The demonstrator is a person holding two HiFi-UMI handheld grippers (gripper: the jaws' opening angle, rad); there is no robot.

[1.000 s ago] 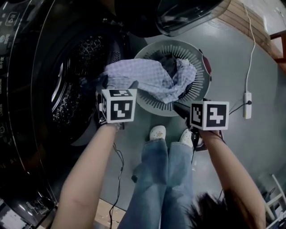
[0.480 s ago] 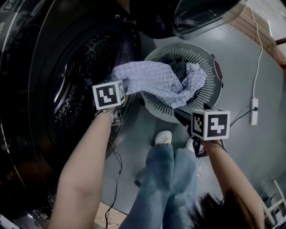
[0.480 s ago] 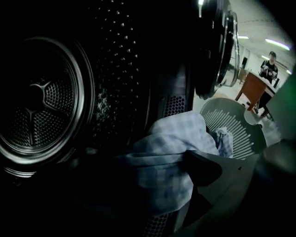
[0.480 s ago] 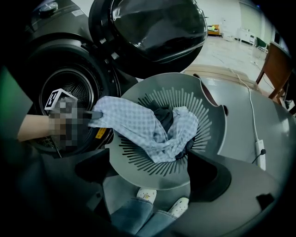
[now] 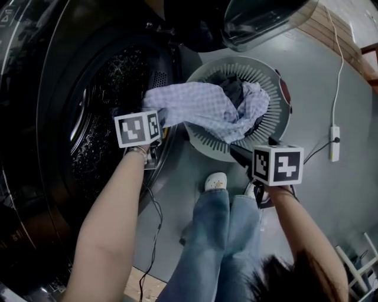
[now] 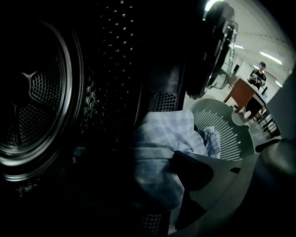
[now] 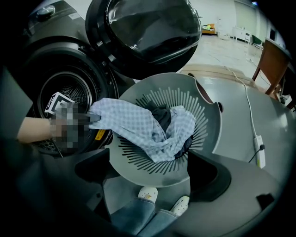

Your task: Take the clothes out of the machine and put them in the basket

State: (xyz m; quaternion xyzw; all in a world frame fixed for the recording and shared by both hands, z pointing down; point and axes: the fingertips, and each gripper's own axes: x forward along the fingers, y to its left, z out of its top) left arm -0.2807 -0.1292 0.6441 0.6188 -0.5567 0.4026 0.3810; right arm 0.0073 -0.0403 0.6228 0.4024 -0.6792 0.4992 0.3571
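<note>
A pale checked cloth (image 5: 207, 106) stretches from the washing machine's opening (image 5: 100, 130) across the rim of the round grey basket (image 5: 201, 144). Its far end lies on dark clothes (image 5: 233, 88) in the basket. My left gripper (image 5: 158, 116) is at the opening's edge; its jaws have just been closing and are shut on the cloth's near end (image 6: 162, 139), seen in the left gripper view (image 6: 148, 171). My right gripper (image 5: 245, 162) hovers open over the basket's near rim (image 7: 138, 157), nothing between its fingers (image 7: 152, 185).
The machine's round door (image 5: 260, 17) stands swung open above the basket. The person's shoes (image 5: 215, 180) are on the floor just below the basket. A power strip (image 5: 335, 143) and its cable lie on the floor at right. A wooden chair (image 7: 273, 65) stands farther right.
My left gripper has moved left and lower, toward the machine's opening, with the cloth's end staying beside it. The right gripper has barely moved.
</note>
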